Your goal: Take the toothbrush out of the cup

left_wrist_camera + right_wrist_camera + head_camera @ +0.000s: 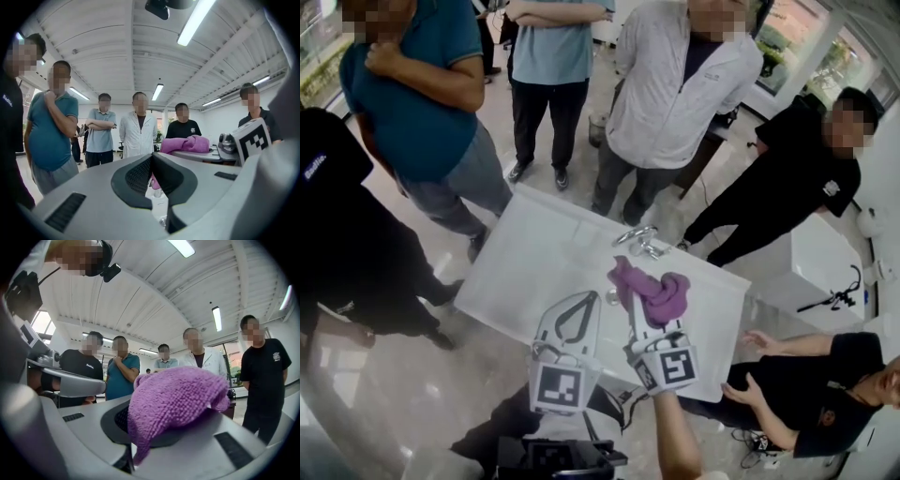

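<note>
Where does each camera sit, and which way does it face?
Head view: on the person's head, looking steeply down at the white table; the left gripper, right gripper and a forearm show.
Left gripper view: on the left gripper, level toward standing onlookers; jaws together.
Right gripper view: on the right gripper, toward onlookers; jaws clamp a purple towel.
Shared: the purple towel shows in all three views.

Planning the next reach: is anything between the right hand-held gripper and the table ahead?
Yes: a purple cloth, clamped in the right hand-held gripper, drapes over its jaws. I can't spot cup or toothbrush.
</note>
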`<state>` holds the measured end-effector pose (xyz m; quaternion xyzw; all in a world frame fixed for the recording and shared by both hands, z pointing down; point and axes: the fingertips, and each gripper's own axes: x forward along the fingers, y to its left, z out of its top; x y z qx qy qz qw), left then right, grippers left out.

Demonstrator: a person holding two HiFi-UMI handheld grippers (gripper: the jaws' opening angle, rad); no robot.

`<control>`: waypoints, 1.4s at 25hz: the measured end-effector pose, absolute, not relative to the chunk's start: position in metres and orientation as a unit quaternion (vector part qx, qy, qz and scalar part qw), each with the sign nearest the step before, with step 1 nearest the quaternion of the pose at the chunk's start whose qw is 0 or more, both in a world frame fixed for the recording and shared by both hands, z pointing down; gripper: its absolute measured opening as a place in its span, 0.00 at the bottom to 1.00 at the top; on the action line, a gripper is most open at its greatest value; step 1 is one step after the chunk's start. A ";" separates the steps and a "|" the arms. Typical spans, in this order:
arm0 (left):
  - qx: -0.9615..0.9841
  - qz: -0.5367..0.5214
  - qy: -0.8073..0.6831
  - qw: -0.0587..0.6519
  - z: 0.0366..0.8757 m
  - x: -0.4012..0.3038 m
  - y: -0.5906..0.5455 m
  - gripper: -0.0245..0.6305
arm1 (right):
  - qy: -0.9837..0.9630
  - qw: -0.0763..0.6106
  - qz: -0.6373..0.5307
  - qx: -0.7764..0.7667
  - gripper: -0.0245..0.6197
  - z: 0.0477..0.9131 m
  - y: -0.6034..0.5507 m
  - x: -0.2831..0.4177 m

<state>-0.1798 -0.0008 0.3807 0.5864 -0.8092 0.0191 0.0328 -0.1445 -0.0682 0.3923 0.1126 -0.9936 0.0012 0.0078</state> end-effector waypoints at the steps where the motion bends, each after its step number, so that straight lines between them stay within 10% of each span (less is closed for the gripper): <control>1: 0.577 0.017 -0.816 0.034 0.382 -0.187 -0.001 0.05 | -0.995 0.006 -0.001 0.103 0.09 0.395 -0.066 -0.150; 19: 0.492 0.015 -0.869 0.054 0.374 -0.285 0.033 0.05 | -0.998 0.056 0.007 0.021 0.09 0.434 -0.029 -0.258; 35: 0.555 0.071 -0.827 0.057 0.403 -0.429 0.114 0.05 | -0.918 0.342 -0.135 0.149 0.09 0.651 -0.127 -0.427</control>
